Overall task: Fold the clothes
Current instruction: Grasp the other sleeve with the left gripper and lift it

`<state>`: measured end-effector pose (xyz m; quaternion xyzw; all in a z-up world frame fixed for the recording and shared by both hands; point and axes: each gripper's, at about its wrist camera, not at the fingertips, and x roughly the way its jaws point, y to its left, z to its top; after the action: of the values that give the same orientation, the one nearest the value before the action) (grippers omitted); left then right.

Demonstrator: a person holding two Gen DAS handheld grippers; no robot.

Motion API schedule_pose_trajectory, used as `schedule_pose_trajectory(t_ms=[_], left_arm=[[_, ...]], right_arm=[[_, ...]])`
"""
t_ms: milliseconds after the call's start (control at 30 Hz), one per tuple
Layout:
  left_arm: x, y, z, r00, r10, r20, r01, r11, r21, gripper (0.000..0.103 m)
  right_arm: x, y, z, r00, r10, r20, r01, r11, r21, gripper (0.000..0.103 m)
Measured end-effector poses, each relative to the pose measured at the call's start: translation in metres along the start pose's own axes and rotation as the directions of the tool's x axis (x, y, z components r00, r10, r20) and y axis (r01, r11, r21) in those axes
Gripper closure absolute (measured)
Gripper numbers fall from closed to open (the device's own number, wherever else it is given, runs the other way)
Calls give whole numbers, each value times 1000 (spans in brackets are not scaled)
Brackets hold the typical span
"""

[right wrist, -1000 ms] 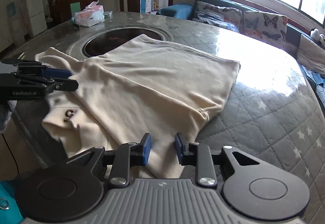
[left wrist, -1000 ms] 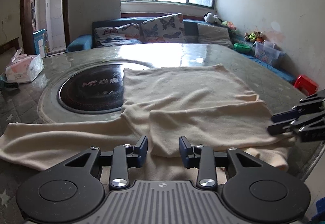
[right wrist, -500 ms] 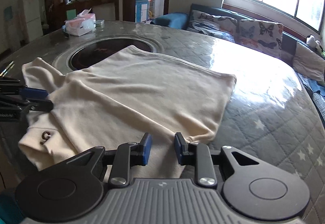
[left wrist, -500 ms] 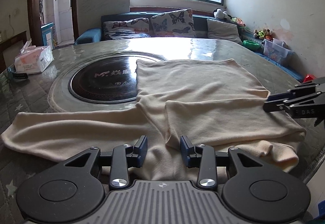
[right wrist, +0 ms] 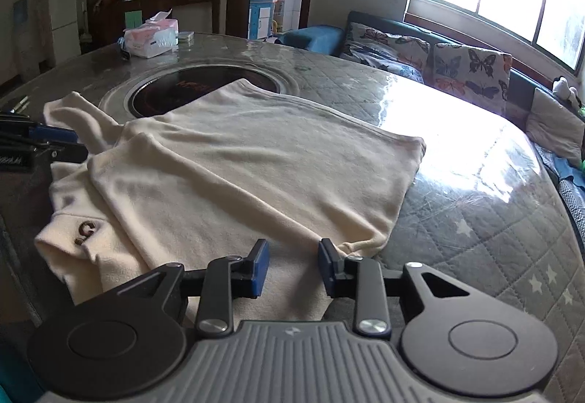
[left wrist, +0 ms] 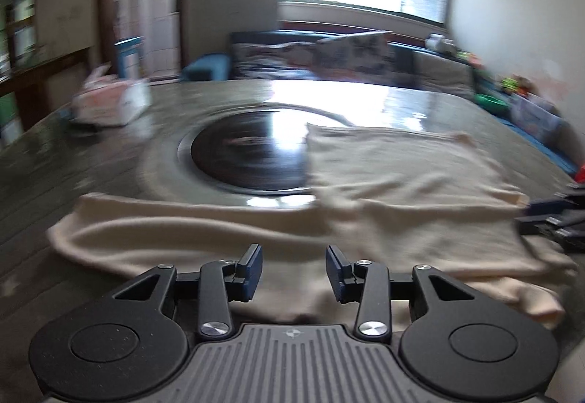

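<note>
Cream sweater (right wrist: 234,162) is spread flat on the quilted table top (right wrist: 475,220), its far corner overlapping the dark round inset (right wrist: 175,88). One sleeve is laid across the body; the other (left wrist: 175,224) is stretched out away from the inset along the near edge, long axis sideways to the left gripper (left wrist: 293,269). That gripper is nearer the sleeve, fingers apart, nothing held. Right gripper (right wrist: 292,267) is parted and empty too, over the hem-side corner. Fabric soft, fleecy, lightly wrinkled. Left view blurred.

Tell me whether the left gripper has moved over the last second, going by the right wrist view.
Yes. The left gripper now sits higher and further from the camera, beside the spread sleeve instead of the collar, judged against the cream sweater.
</note>
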<state>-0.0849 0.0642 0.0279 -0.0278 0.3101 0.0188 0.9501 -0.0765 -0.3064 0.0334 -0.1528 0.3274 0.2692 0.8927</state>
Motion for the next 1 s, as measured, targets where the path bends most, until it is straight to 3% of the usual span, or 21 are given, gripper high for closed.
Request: schedule_pose_trajectory(t_ms=[133, 300, 467, 733, 800, 867, 1000], left_arm=[[-1, 40, 3, 988, 155, 6, -154, 984, -86, 59], [-2, 90, 6, 942, 337, -10, -332, 922, -202, 57], [1, 127, 8, 907, 418, -45, -414, 869, -272, 55], [15, 149, 9, 917, 388, -86, -393, 851, -347, 59], [16, 146, 9, 918, 390, -78, -392, 855, -339, 70], [16, 149, 9, 929, 364, -69, -364, 862, -354, 90], [11, 149, 15, 942, 336, -31, -322, 868, -379, 97]], right_arm=[[-3, 8, 6, 1000, 19, 15, -19, 1000, -25, 64], [1, 27, 19, 997, 80, 22, -78, 994, -82, 54], [12, 53, 35, 990, 141, 15, -137, 980, -144, 49], [38, 83, 53, 981, 195, -13, -195, 965, -175, 47], [44, 89, 55, 978, 209, -26, -210, 960, -183, 47], [49, 95, 53, 975, 218, -45, -222, 955, -195, 46], [48, 98, 51, 974, 221, -43, -225, 954, -198, 42]])
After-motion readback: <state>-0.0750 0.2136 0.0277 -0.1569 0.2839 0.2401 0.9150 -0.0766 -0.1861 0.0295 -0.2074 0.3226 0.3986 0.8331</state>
